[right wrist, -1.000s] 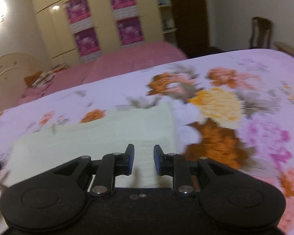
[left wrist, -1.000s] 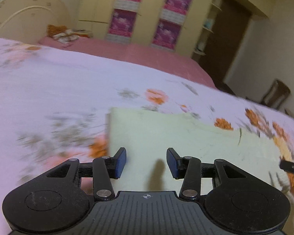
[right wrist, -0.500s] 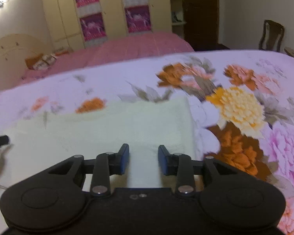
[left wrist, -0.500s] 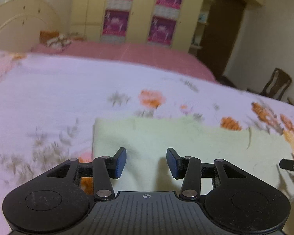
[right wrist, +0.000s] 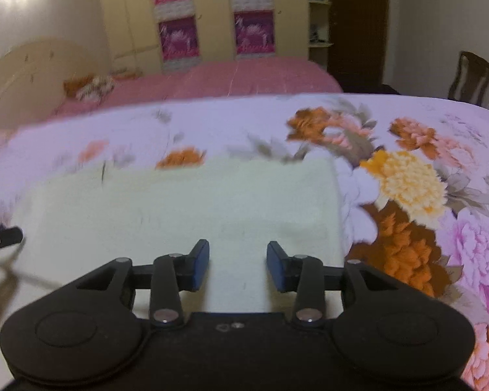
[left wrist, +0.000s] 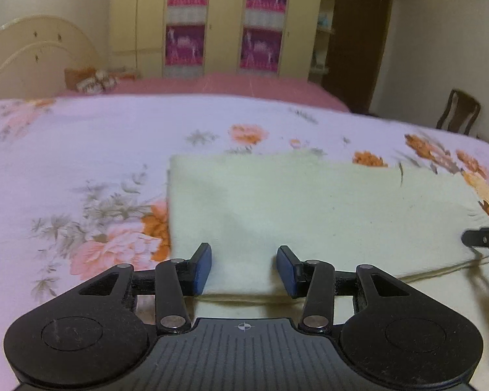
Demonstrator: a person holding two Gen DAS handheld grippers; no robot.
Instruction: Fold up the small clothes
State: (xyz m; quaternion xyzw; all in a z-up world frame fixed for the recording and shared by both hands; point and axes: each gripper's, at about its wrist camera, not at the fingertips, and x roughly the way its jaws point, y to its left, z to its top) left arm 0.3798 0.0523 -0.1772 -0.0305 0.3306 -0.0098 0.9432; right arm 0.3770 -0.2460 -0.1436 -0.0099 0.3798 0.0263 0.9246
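Note:
A pale yellow cloth [left wrist: 309,208] lies flat on the floral bedsheet, folded over with a near edge just in front of my fingers. My left gripper [left wrist: 244,268] hovers open over the cloth's left end, nothing between its blue pads. The same cloth [right wrist: 185,215] fills the right wrist view. My right gripper [right wrist: 238,265] sits over its right end, jaws opening, with nothing pinched between them. Each view shows the tip of the other gripper at its side edge: right gripper [left wrist: 484,239], left gripper [right wrist: 0,239].
The floral bedsheet [left wrist: 81,150] spreads around the cloth on all sides. A pink bed [left wrist: 231,86] and a cream wardrobe [left wrist: 225,19] stand behind. A wooden chair [left wrist: 458,110] is at the far right.
The right gripper's jaws have widened. Both wrist views have rolled level, and the cloth's near folded edge now sits closer under the fingers.

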